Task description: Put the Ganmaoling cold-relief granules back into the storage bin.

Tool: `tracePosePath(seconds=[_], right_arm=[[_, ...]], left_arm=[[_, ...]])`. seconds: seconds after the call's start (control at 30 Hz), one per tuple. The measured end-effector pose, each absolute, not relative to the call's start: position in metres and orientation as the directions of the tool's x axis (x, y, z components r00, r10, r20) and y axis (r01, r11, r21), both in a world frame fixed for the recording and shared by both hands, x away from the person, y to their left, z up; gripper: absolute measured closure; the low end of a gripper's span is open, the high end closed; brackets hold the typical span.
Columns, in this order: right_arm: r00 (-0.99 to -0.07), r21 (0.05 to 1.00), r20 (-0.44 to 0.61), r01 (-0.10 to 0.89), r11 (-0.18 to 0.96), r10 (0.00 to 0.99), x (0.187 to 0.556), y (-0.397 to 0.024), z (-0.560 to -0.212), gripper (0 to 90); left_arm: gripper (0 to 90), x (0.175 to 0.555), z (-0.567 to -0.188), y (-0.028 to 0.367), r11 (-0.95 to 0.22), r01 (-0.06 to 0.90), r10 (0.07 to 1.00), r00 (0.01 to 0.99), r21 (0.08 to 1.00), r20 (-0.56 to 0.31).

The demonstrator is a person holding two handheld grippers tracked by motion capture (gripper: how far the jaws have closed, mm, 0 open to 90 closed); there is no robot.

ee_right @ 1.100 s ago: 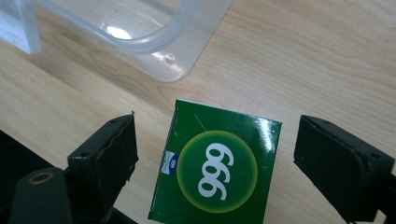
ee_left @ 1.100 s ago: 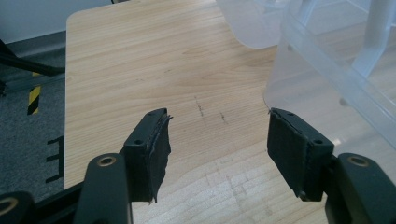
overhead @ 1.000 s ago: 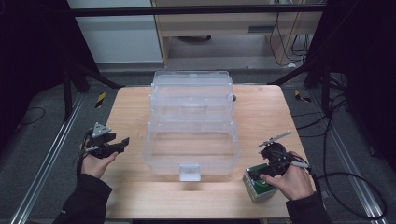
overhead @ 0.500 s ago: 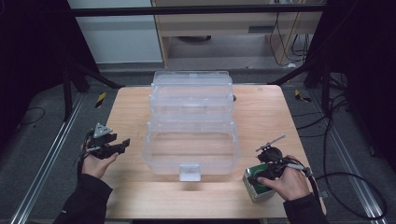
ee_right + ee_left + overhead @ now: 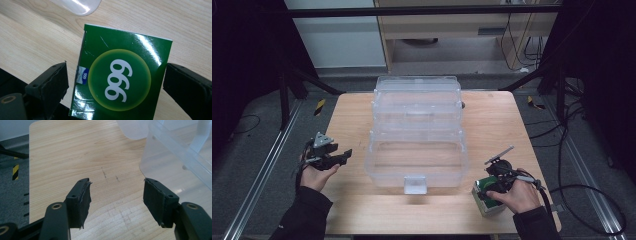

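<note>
Straddling a green box point(image 5: 120, 77) on the worktop point(image 5: 497, 120), the right hand-held gripper point(image 5: 492, 186) is spread wide, while the left hand-held gripper point(image 5: 116, 200) gapes empty beside the clear bin point(image 5: 417, 150).

One clear plastic bin point(image 5: 416, 135), one green box point(image 5: 120, 75), one wooden table point(image 5: 492, 120), two grippers.

Green box point(image 5: 120, 75): bottom edge cut off by frame in your right gripper view; in high view point(image 5: 484, 192) mostly hidden under your right hand point(image 5: 514, 192) and right hand-held gripper point(image 5: 492, 187).
Clear plastic box point(image 5: 180, 152): cut off at top and right in your left gripper view.
Small print on box's blue tab: too small to read beyond digits.
Worktop point(image 5: 357, 120) near edge: partly hidden by your forearms.
</note>
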State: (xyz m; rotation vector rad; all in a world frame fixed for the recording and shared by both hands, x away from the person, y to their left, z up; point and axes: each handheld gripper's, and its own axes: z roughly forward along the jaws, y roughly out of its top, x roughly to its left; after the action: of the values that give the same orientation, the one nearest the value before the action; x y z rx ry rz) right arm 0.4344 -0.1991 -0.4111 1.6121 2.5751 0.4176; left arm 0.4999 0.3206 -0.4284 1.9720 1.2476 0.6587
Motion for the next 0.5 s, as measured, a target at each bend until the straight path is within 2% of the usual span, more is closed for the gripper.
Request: tracePosePath(seconds=[0.5], right_arm=[[-0.426,0.219,0.084,0.890,0.400,0.901,0.438,-0.200,-0.423,9.8]], left_arm=[[37.7,0.500,-0.429,0.320,-0.296,0.561,0.911,0.409,0.773,0.053]])
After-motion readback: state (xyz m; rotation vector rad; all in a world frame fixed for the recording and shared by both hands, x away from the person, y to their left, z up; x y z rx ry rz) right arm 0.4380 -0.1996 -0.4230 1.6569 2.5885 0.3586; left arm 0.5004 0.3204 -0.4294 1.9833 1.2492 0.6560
